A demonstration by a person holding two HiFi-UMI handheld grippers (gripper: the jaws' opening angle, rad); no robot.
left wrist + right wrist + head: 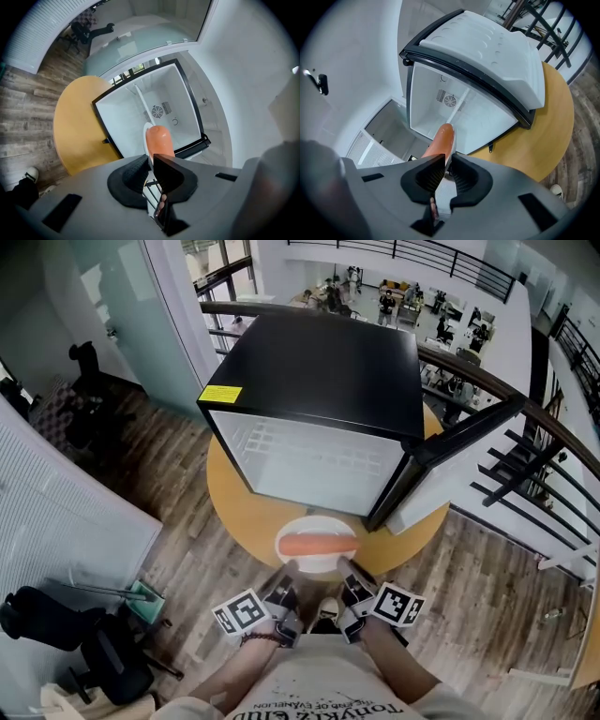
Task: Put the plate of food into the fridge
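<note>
Pads of the left gripper (151,161) and right gripper (447,161) are pinching the plate (319,524) by its near rim, holding it just before the open fridge (328,371). Uneven hands could be tipping it, rolling the sausage (319,546) off, or knocking the door (450,474).

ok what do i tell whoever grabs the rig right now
Left tool: shut on the rim of the white round plate.
Right tool: shut on the plate's opposite rim.
Plate, carrying a long orange sausage, is held over the near edge of the round yellow table, in front of the black mini fridge.
Done: fridge door open, plate picked up.
To do: slide plate inside, release, shut door.
</note>
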